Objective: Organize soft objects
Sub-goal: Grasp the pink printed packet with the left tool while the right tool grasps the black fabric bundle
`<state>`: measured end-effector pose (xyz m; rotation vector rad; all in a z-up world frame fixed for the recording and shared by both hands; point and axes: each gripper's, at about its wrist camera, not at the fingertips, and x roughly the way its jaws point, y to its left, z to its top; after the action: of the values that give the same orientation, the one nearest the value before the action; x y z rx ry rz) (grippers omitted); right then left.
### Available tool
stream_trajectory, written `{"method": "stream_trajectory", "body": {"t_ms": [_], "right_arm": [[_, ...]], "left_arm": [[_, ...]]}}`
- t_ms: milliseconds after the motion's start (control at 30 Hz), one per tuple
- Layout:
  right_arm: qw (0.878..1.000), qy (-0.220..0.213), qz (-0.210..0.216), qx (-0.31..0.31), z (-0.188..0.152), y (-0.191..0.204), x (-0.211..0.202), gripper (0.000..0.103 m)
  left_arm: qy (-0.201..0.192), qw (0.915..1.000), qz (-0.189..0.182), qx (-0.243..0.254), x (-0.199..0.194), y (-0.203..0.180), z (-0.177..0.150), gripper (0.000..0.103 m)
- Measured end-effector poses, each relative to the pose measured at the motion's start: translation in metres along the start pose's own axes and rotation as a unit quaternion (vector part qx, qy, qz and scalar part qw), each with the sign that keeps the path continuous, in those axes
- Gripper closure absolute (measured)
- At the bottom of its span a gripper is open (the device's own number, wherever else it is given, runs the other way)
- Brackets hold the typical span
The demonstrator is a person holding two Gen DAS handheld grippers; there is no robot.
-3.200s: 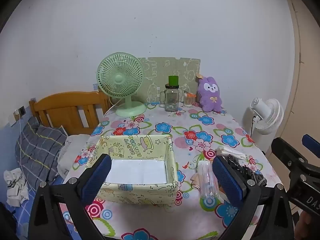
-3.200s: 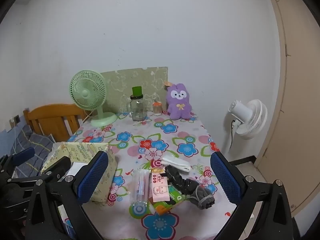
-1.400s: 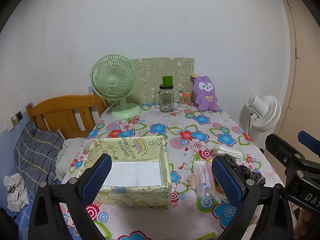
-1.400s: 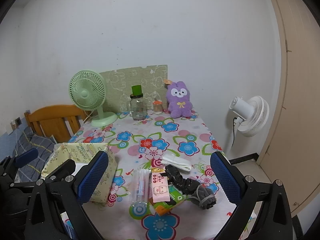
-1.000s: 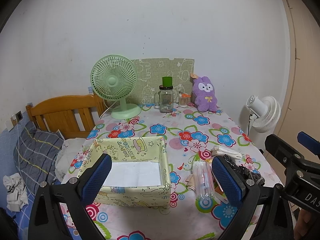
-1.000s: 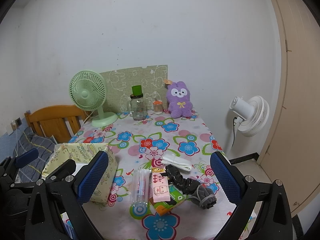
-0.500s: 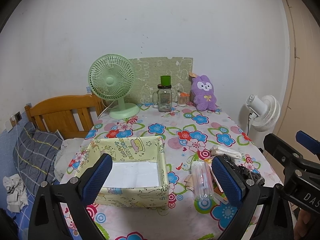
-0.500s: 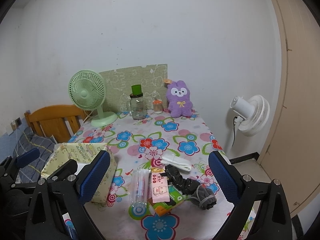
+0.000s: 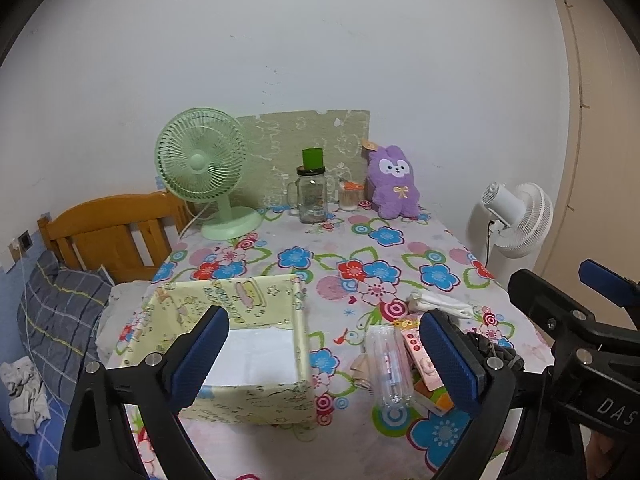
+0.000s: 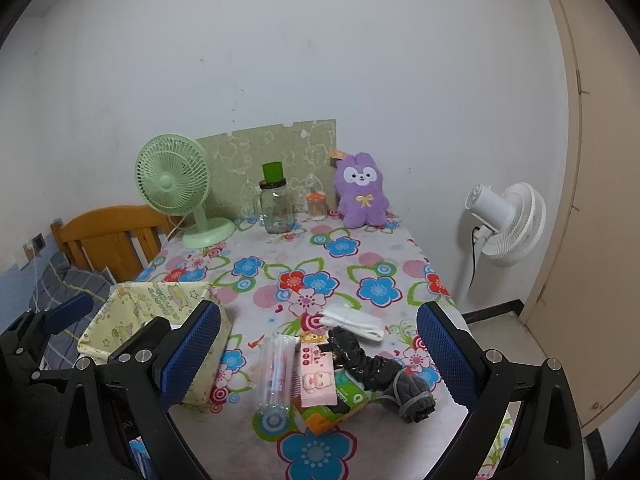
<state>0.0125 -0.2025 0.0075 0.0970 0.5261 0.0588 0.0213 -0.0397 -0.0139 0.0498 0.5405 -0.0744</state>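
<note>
The left gripper (image 9: 324, 356) hovers above the near edge of the table with its jaws spread wide and nothing between them; the right gripper (image 10: 318, 354) hangs likewise, jaws wide apart and empty, its blue pads (image 10: 444, 354) framing the clutter below. Under the left gripper sits a yellow fabric box (image 9: 240, 312), open at the top, white inside; just to its right lies a clear plastic tube (image 10: 274, 368), beside it a pink packet (image 10: 318, 378) resting on a green and orange carton (image 10: 340, 404). A black crumpled cloth (image 10: 368, 360) lies against the packet's right side, ending in a dark grey rolled bundle (image 10: 408, 396); a white folded cloth (image 10: 354, 322) lies just behind it on the floral tablecloth (image 10: 320, 264). At the far edge stand a green fan (image 9: 202, 166), a glass jar (image 9: 312, 196) and a purple plush toy (image 9: 394, 182), well apart from the grippers; a white fan (image 10: 504, 224) stands beyond the table's right side.
</note>
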Motion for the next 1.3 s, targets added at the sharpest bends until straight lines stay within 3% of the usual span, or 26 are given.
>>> {"method": "stream_trajectory", "body": {"t_ms": [500,1300], "right_arm": [[1.000,0.017,-0.012,-0.017,-0.011,-0.031,0.036,0.010],[0.994,0.111,0.002,0.012,-0.045,-0.060,0.121,0.022]], "left_arm": [[0.039,0.9978,-0.045,0.029,0.050,-0.051,-0.010,0.007],[0.128,0.9899,-0.044,0.042,0.133,-0.076,-0.037,0.011]]}}
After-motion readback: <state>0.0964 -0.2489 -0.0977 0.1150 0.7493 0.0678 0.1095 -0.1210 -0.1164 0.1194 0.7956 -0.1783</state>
